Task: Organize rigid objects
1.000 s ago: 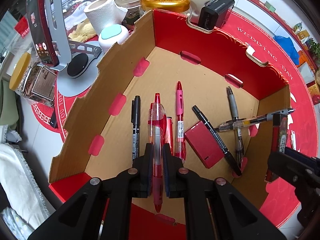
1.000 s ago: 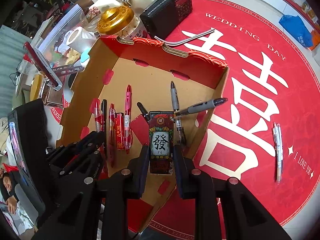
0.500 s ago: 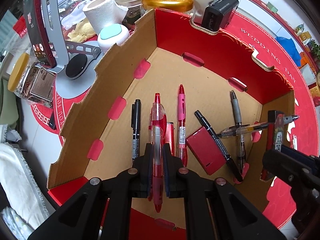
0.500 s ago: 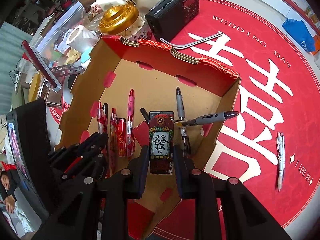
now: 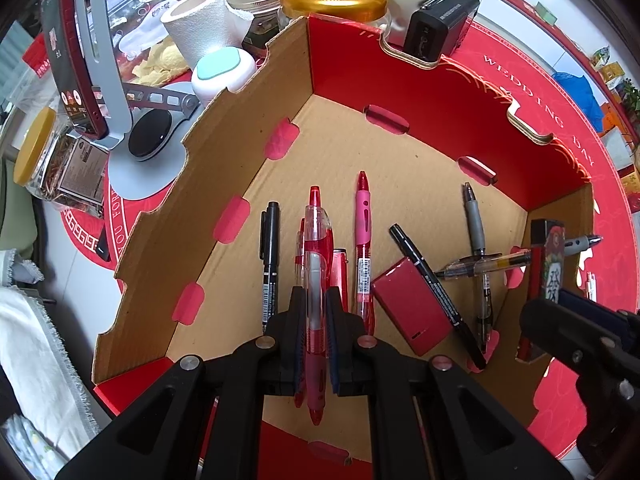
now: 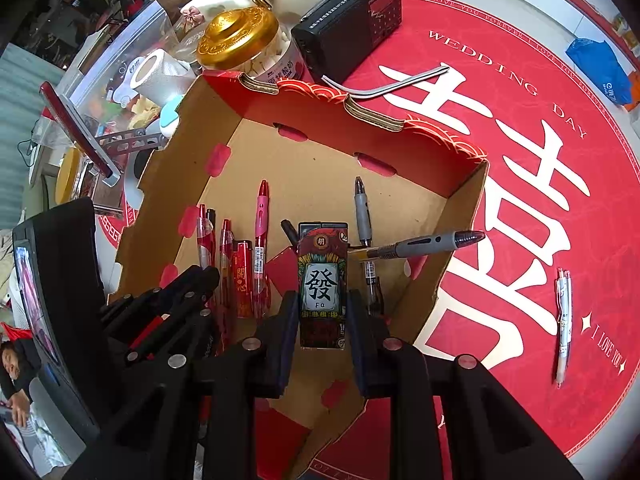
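Note:
A cardboard box [image 5: 240, 148] with a red outside lies open below both grippers. My left gripper [image 5: 314, 304] is shut on a clear red pen [image 5: 317, 240], held lengthwise above the box floor. On that floor lie a black pen [image 5: 270, 264], a pink pen [image 5: 363, 240], a red flat case [image 5: 412, 304], a black marker [image 5: 432, 288] and crossed grey pens [image 5: 476, 236]. My right gripper [image 6: 322, 308] is shut on a small patterned box with a Chinese character [image 6: 322, 280], over the box's right part. One grey pen [image 6: 424, 242] leans over the right wall [image 6: 464, 208].
Behind the box stand a gold-lidded jar [image 6: 238, 36], a black radio [image 6: 348, 28], a paper roll [image 5: 200, 24] and a phone on a stand [image 5: 76, 64]. A white pen [image 6: 562, 320] lies on the red round mat [image 6: 520, 100] to the right.

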Tool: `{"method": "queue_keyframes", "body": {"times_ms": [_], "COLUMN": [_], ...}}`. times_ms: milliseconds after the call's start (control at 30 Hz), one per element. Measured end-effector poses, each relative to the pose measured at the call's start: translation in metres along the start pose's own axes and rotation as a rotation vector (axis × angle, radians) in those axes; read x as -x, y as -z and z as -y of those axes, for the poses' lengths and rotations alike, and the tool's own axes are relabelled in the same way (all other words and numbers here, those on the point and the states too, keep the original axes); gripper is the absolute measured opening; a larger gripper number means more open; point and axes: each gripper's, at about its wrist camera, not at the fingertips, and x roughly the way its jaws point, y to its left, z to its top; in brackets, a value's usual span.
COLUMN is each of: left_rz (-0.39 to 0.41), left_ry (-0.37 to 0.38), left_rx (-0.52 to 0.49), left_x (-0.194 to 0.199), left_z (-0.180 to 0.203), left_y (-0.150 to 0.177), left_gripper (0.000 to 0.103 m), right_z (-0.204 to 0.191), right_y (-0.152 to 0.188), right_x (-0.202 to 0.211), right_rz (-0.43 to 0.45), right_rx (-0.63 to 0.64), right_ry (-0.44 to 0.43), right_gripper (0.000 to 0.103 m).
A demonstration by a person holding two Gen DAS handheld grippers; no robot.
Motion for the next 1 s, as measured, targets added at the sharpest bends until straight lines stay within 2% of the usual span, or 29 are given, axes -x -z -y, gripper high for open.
{"method": "queue_keyframes", "body": {"times_ms": [1000], "left_rz": [-0.017], "left_ry": [-0.008], "left_rx": [0.001], "left_x": [-0.009], "left_z": [-0.002], "left_y": [-0.006], "left_gripper": [0.01], "right_z": [-0.003], "right_y": [-0.009], "right_x": [-0.012], "right_rz": [-0.017], "right_rx": [0.012], "right_ry": [0.002], "right_gripper": [0.025]}}
